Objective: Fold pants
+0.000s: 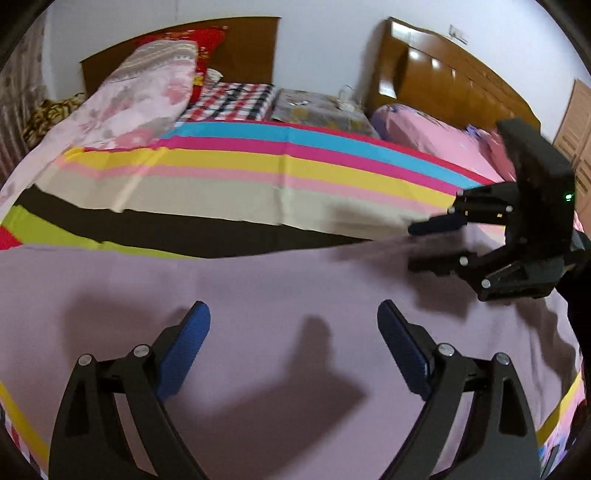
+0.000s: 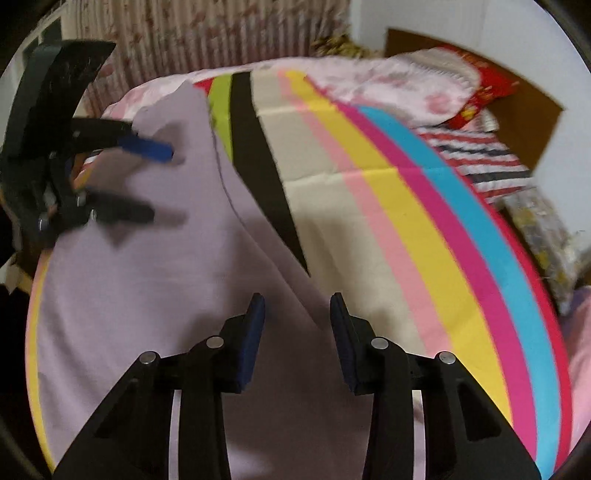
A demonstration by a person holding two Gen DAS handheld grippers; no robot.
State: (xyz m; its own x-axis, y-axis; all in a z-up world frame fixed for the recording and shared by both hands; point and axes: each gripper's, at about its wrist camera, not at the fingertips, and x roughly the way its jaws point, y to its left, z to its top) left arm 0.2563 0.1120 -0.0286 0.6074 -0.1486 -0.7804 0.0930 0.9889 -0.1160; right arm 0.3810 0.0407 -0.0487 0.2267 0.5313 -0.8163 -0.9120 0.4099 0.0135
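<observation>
Across a bed, on a striped sheet (image 1: pixel 258 166), pale lilac pants (image 1: pixel 258 295) spread flat: smooth, matte woven cloth, nearly free of wrinkles, with a fine seam line running lengthwise in the right wrist view (image 2: pixel 229 192). Edge of the cloth slanting over a black band and a lime-green band of the sheet. Broad flat bands beneath, in beige, pale pink, yellow, magenta, sky blue and red, with sharp fold creases pressed across them.

Left gripper (image 1: pixel 293 317) above the lilac cloth, jaws spread wide and empty, ribbed blue pads (image 1: pixel 184 350) on black angular fingers, dark shadow cast on the fabric below. Right gripper (image 2: pixel 297 306) likewise parted and holding nothing, gap narrower, poised near the slanted edge of the pants, blue pads (image 2: pixel 253 336) facing each other; whether touching the cloth, cannot tell. Same gripper blurred at the right of the left wrist view (image 1: pixel 424 245).

At the head of the bed, a soft floral quilt (image 1: pixel 140 92) in a rounded roll, a red cushion (image 1: pixel 199 48) behind it, a checked cloth (image 1: pixel 236 99), a pink pillow (image 1: pixel 424 136), and a glossy brown wooden headboard (image 1: pixel 443 74). Pleated floral curtain (image 2: pixel 207 33) beyond the far side.
</observation>
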